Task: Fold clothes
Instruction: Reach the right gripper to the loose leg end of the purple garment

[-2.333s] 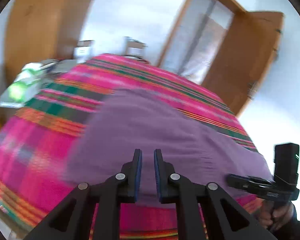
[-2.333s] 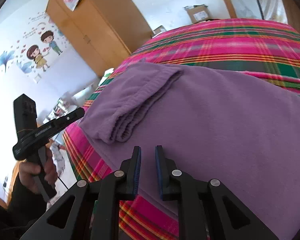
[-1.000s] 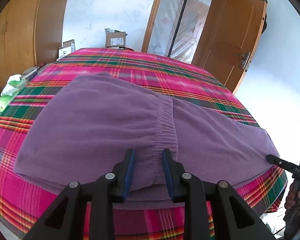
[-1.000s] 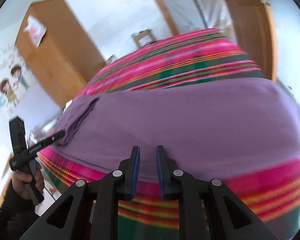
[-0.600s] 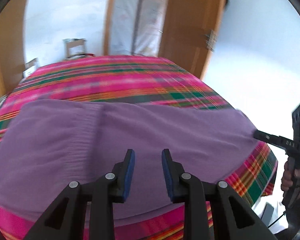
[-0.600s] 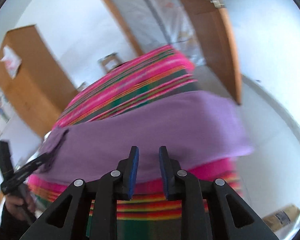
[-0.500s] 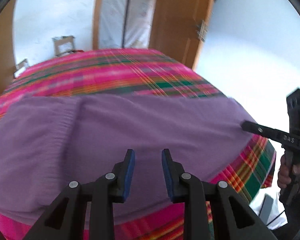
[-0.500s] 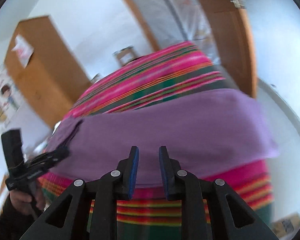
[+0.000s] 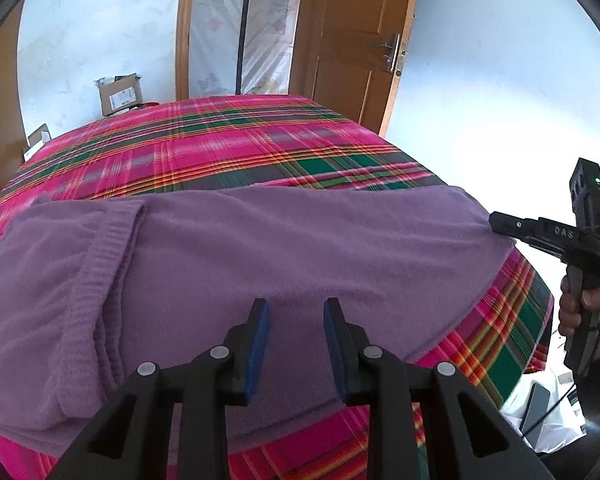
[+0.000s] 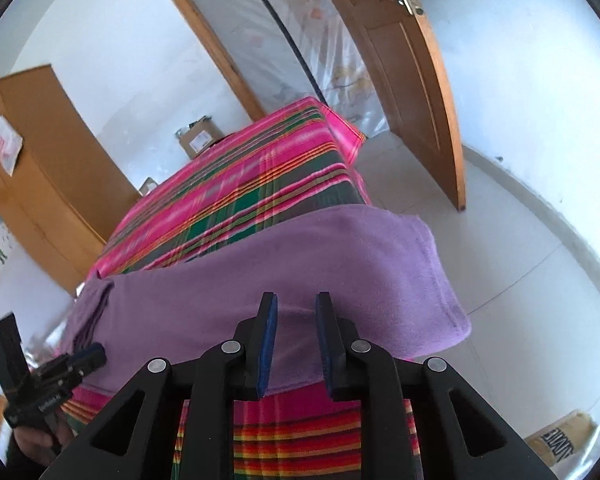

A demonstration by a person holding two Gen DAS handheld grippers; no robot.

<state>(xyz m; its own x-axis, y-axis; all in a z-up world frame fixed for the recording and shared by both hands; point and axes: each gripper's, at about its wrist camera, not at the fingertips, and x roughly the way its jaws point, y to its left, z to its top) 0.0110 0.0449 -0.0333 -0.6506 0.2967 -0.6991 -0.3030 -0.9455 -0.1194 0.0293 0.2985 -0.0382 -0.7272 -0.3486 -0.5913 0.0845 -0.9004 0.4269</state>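
Purple fleece trousers [image 9: 260,248] are laid lengthwise along the near edge of a bed covered by a pink, green and orange plaid blanket [image 9: 228,148]. The ribbed elastic waistband [image 9: 108,240] is seen at 9 o'clock in the left wrist view, and the hem end [image 10: 432,280] hangs over the bed's corner at about 2 o'clock in the right wrist view.

The left gripper [image 9: 296,344] is held above the middle of the garment with its blue-padded fingers parted and nothing between them. The right gripper [image 10: 296,344] is likewise spread and empty, poised over the leg portion near the bed edge; in the left wrist view its tip appears at 3 o'clock, just beside or touching the hem corner, though contact cannot be confirmed.

The step in hand is judged to be the taking of the hem end for a fold toward the waistband. It would be done well if both fabric layers were pinched together close to the hem edge, so the lower layer is not left behind. The overhanging cloth should be lifted clear before being carried across, and the edges should be aligned with the waistband before release. Thick fleece may slip from a shallow pinch, so a deeper bite is advised.
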